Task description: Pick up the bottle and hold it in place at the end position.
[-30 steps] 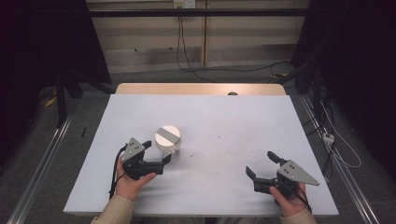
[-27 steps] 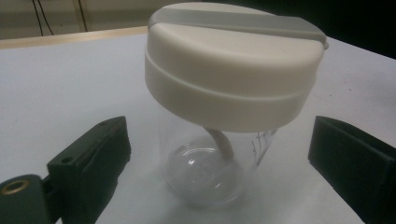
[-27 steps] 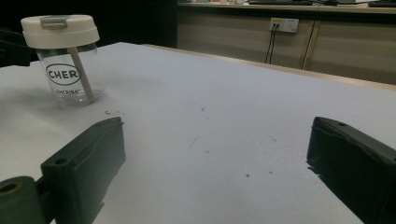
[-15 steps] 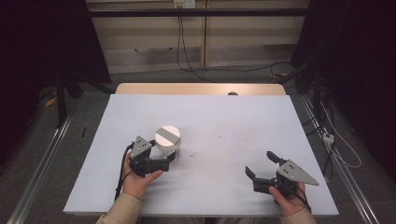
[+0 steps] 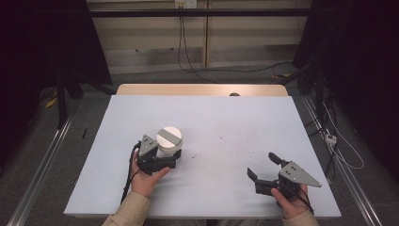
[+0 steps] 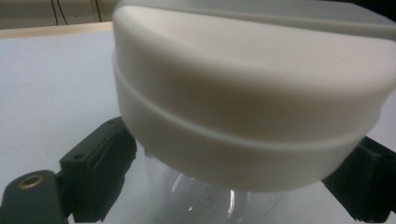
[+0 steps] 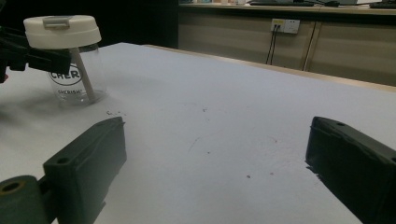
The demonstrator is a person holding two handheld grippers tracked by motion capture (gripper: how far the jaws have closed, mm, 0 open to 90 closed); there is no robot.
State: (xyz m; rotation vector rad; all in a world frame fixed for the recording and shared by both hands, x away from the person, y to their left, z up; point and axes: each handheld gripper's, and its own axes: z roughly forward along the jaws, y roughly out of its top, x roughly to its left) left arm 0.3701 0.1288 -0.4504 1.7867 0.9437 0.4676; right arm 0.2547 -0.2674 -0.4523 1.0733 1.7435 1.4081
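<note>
**Closing in on the cup**

My left gripper (image 5: 165,160) has its jaws either side of the clear cup (image 5: 168,143), just under its white lid (image 6: 247,93); whether they press the glass I cannot tell. A second ago it was short of the cup. Next, I judge, comes a firm squeeze. My right gripper (image 5: 263,173) waits wide open and empty, well apart, on the table (image 5: 235,127).

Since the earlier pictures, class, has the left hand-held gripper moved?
Yes. In the high view the left hand-held gripper has moved forward, toward the table's far wooden edge, and its jaws now flank the clear jar below its white lid.
</note>
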